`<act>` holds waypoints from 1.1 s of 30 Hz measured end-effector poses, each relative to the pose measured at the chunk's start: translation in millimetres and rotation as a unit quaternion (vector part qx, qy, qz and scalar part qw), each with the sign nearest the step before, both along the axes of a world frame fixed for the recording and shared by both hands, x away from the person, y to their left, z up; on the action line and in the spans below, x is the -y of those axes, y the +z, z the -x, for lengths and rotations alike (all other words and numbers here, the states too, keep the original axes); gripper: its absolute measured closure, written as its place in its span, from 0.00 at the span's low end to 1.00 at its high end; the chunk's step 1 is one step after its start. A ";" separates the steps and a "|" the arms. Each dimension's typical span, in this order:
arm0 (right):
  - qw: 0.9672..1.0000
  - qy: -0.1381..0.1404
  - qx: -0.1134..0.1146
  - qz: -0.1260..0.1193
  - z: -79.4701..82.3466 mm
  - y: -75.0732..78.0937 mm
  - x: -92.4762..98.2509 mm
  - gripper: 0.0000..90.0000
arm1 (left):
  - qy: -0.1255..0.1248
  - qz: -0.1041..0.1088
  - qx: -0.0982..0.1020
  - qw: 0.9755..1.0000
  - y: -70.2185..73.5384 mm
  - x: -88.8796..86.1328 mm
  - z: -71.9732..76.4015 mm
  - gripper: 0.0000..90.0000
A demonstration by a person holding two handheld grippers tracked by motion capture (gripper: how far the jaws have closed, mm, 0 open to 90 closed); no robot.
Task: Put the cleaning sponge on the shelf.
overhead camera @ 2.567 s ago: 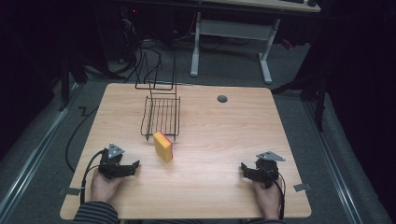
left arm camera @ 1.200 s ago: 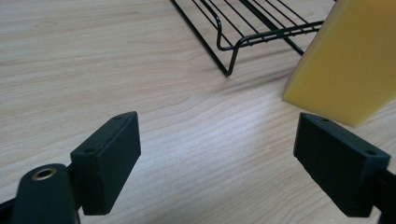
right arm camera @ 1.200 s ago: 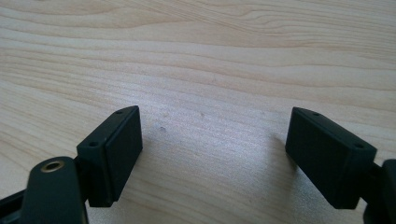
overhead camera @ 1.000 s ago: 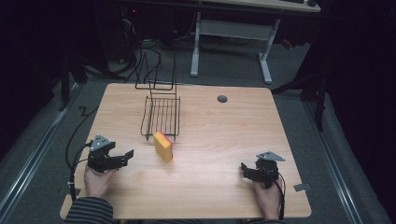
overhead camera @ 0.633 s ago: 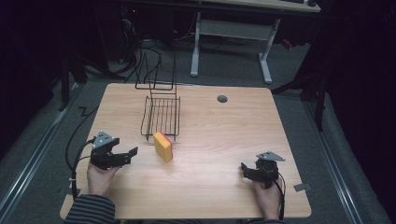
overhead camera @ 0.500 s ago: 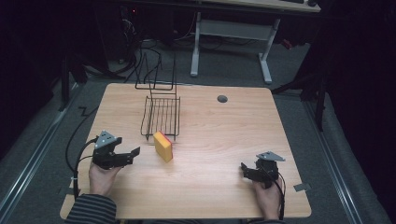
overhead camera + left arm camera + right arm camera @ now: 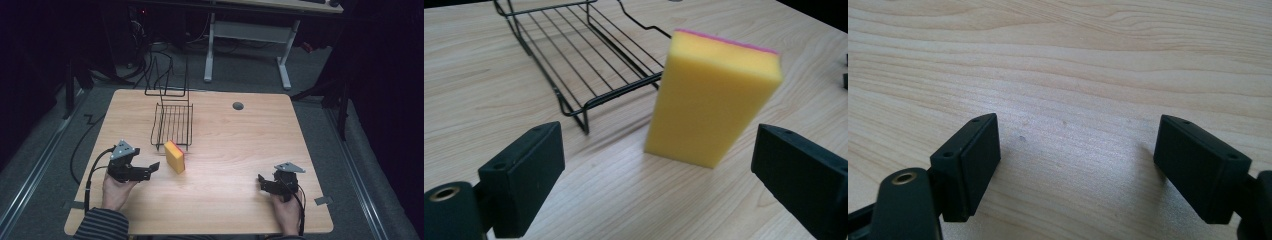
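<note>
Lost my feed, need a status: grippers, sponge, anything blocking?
Left gripper open, aimed at sponge. Right gripper open, over bare table. Sponge upright, just in front of wire rack. Path clear.

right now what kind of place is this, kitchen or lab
Probably a lab or test room, not a kitchen: a bare wooden table holding a wire rack and sponge, cables on grey floor, another desk behind.

A dim lab or office workroom. A plain wooden counter [image 7: 240, 145] with a cable hole [image 7: 238, 105] at 1 o'clock stands on grey carpet [image 7: 320, 130]. At 12 o'clock a white-legged desk [image 7: 250, 30] stands behind it, and at 11 o'clock loose black cables [image 7: 145, 55] tangle on the floor.
</note>
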State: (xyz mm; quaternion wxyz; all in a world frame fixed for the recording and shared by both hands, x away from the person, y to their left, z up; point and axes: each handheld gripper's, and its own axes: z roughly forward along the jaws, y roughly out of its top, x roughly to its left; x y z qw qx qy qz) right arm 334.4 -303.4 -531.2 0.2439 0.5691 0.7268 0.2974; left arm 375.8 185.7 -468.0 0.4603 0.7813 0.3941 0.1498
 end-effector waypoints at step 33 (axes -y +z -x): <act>1.000 0.001 -0.001 -0.001 0.2 0.1 -0.2 0.21 | -0.048 -0.027 -0.006 0.998 -8.0 53.4 -18.3 0.00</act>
